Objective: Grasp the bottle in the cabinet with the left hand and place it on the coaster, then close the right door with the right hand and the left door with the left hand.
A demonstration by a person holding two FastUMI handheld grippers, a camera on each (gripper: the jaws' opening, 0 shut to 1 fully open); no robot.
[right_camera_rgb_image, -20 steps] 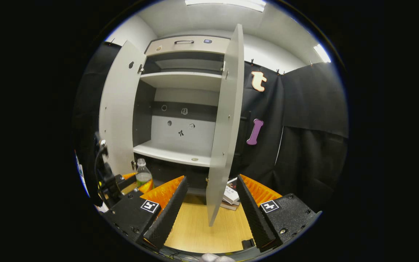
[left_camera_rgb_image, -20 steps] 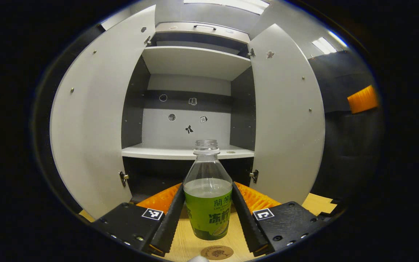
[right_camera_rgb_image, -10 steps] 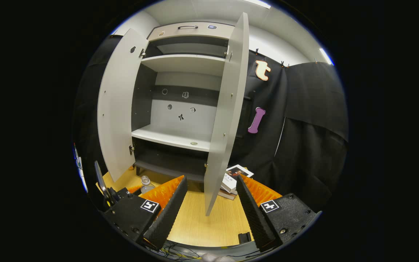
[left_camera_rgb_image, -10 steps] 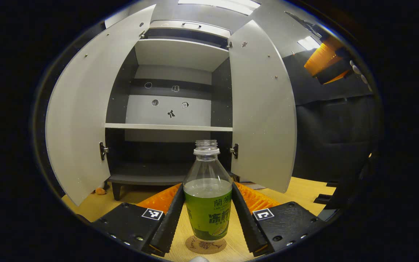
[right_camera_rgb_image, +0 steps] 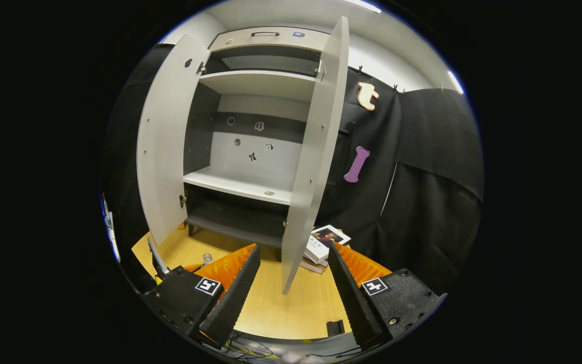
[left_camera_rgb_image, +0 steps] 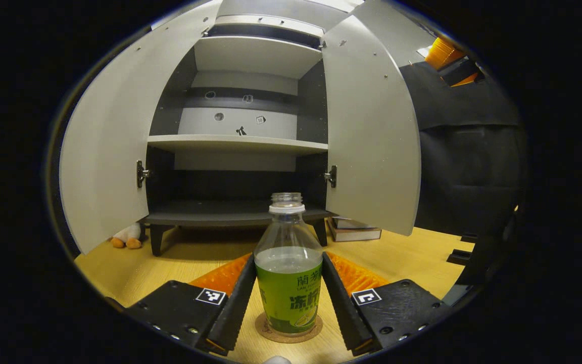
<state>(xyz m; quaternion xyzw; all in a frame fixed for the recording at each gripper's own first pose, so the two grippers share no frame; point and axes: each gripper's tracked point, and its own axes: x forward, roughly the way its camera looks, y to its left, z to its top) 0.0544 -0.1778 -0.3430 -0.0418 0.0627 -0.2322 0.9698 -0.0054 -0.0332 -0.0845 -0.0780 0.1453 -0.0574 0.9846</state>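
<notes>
Holding, left gripper view: my left gripper (left_camera_rgb_image: 289,298) has both fingers pressed on the bottle (left_camera_rgb_image: 289,283) at its labelled middle, one on each side.
Bottle's place: it stands upright with its base on the round coaster (left_camera_rgb_image: 289,331), which lies on the wooden surface (left_camera_rgb_image: 402,258) in front of the cabinet (left_camera_rgb_image: 235,146).
How it should handle: thin clear plastic, about half full and with no cap, so I judge it light, easy to squash and ready to spill if tipped; the label band is the firmest place to hold, well below the open neck.
Release: I would part the fingers gently and draw straight back, so neither side nudges it off the coaster.
Around it: left door (left_camera_rgb_image: 104,146) and right door (left_camera_rgb_image: 372,131) both stand wide open; books (left_camera_rgb_image: 351,230) lie by the cabinet's foot under the right door, and a small soft toy (left_camera_rgb_image: 127,235) sits by its left leg.

Fingers, right gripper view: my right gripper (right_camera_rgb_image: 291,283) is spread wide with nothing between the fingers.
Ahead of it: the right door (right_camera_rgb_image: 316,151) is seen edge-on, just beyond my fingertips, a clear path for pushing.
In the way: the books (right_camera_rgb_image: 326,240) lie close to that door's lower corner; I cannot tell whether the door clears them.
</notes>
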